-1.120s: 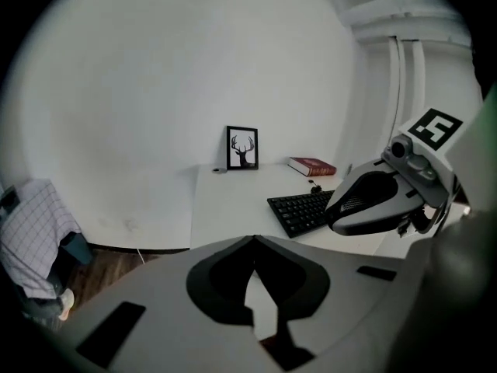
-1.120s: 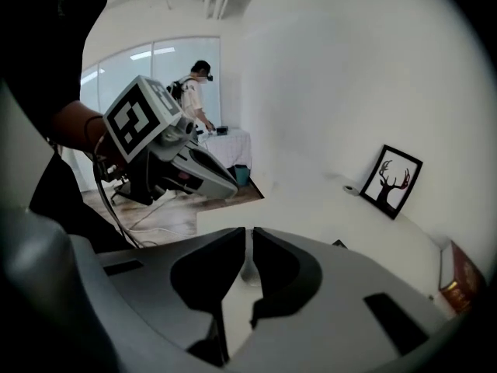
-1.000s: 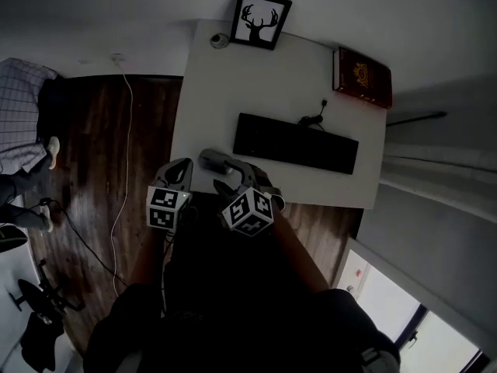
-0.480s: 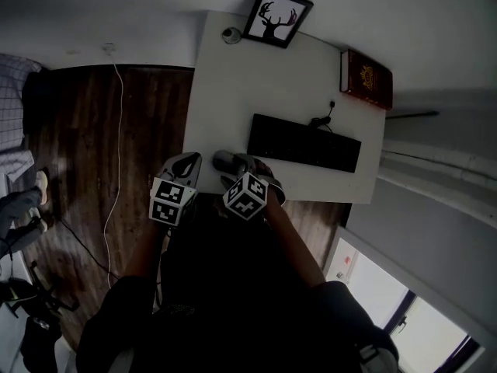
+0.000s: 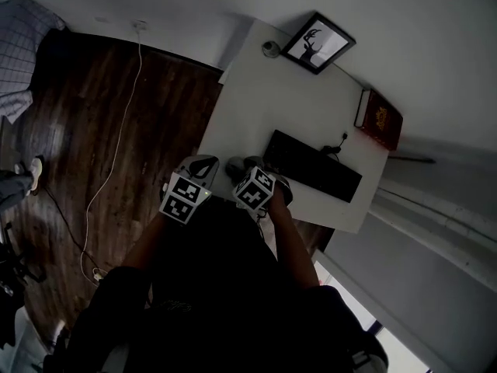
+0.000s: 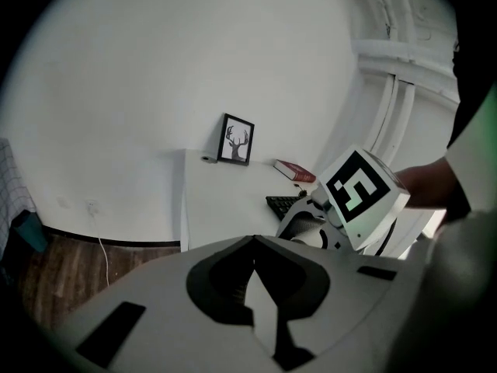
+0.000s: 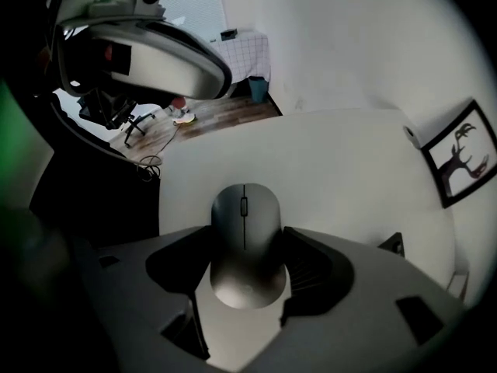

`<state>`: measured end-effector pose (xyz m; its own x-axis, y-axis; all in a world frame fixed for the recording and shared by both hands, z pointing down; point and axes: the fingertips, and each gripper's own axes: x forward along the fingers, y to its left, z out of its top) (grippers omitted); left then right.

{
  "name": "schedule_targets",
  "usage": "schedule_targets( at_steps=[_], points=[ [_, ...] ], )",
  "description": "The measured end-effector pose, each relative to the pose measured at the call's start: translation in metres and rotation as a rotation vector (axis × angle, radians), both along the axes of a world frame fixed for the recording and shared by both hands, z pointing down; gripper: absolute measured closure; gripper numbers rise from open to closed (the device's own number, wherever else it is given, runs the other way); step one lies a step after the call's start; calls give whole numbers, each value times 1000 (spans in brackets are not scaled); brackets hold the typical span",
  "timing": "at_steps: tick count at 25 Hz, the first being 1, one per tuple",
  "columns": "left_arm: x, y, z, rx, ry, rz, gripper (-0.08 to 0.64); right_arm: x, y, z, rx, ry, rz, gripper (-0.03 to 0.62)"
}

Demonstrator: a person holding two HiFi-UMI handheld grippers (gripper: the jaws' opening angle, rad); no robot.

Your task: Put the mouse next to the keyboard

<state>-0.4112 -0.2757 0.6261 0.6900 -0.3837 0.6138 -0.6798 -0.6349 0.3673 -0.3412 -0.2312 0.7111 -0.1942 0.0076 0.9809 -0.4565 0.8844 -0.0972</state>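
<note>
Mouse [image 7: 244,228] lies on the white desk [image 7: 334,162] between the spread jaws of the right gripper [image 7: 248,239], by the desk's near edge and just left of the black keyboard [image 5: 314,165]. Left gripper [image 6: 254,249] hangs further left, its jaws pressed together with nothing between them. Framed deer picture [image 5: 318,43] stands at the far edge, red book [image 5: 379,120] far right.

The person is wearing a dark top [image 5: 210,286] that is covering the torso and shoulders. The left gripper [image 5: 203,163] and right gripper [image 5: 245,166] are showing pale grey, rounded shells with dark recesses around the jaws, and each is carrying a white cube [image 5: 185,197] printed with black square markers.
</note>
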Motion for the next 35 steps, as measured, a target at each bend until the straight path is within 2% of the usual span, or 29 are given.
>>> schedule_targets(
  at_steps=[4,10,15,16,18,19,21,24,27,31,35],
  points=[
    [-3,3,1,-10,-8,3,557,-1,2,-1,-2,8,2,295],
    [-1,2,2,-28,1,52,557,-1,2,-9,73,-35,53,298],
    [7,1,4,-76,29,125,552,-9,-3,-31,228,-77,-14,298],
    [11,1,3,-103,47,151,521,-10,-6,-37,267,-76,-26,298],
    [21,4,2,-163,91,212,392,-11,-11,-47,337,-76,-30,298],
    [26,5,0,-190,114,239,357,-11,-13,-52,365,-78,-26,298],
    [37,4,-4,-232,162,271,333,-10,-16,-61,411,-83,-11,298],
    [53,3,-8,-277,221,301,333,-3,-19,-68,468,-83,16,298],
    [67,9,-7,-320,242,349,334,3,-19,-74,514,-77,44,298],
    [84,17,-14,-376,326,396,411,10,-19,-80,564,-57,76,298],
    [97,22,-20,-398,383,410,431,21,-16,-83,584,-44,122,298]
  ],
)
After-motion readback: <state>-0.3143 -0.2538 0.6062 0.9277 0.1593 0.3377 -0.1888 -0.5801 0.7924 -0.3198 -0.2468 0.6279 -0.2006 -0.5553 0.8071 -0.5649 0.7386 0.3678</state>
